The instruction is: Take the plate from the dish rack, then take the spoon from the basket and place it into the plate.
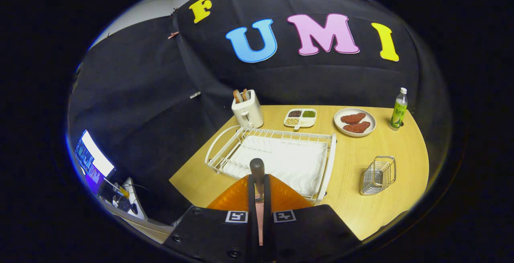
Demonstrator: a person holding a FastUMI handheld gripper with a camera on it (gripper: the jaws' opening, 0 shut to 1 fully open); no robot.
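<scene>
Clamped between the fingers of the gripper [259, 192] is a spoon [257, 170], its dark rounded handle poking up; the fingers sit nearly together and press it from both sides. Directly beneath lies an orange plate [237, 198] with a ribbed, glossy surface, overlapping the near edge of the white wire dish rack [281, 156] on the wooden table [361, 162]. At about three o'clock from the gripper stands a small metal wire basket [378, 174]. Beyond the rack, toward twelve o'clock, stand a cream toaster [247, 110] with bread slices, a divided dish [300, 117] of grains, a round plate of meat [355, 121] and a green-labelled bottle [398, 110].
</scene>
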